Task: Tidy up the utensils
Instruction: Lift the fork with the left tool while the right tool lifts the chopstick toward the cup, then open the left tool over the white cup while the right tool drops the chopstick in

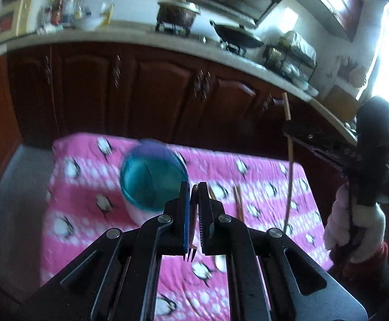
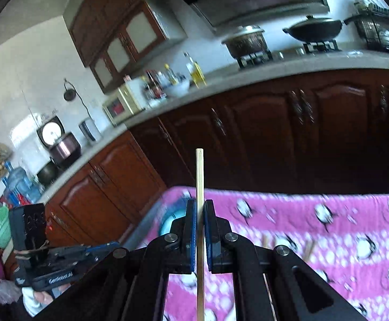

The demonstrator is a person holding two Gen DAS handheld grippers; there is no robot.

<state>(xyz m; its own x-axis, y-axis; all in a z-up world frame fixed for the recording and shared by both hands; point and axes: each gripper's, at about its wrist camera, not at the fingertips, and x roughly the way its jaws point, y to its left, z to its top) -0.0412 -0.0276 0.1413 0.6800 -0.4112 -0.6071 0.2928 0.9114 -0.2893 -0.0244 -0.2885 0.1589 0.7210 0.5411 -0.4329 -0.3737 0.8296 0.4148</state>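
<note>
A fork [image 1: 191, 230] is clamped between the closed jaws of the left gripper [image 1: 194, 187], its tines pointing back toward the camera. Just beyond the fingertips, to the left, stands a teal cup [image 1: 153, 176] on a pink penguin-print cloth [image 1: 87, 187]. To the right on the cloth lies a chopstick [image 1: 239, 203].

The right gripper [image 2: 200, 204] is closed on another chopstick [image 2: 199, 176], held upright, with its end rising well above the fingertips and its lower part running down past the jaws. From the left view this stick shows at far right, above the cloth. Behind stand dark wooden cabinets [image 2: 274, 139] under a counter [image 2: 248, 75] with a wok [image 2: 315, 30] and pot [image 2: 245, 40].
</note>
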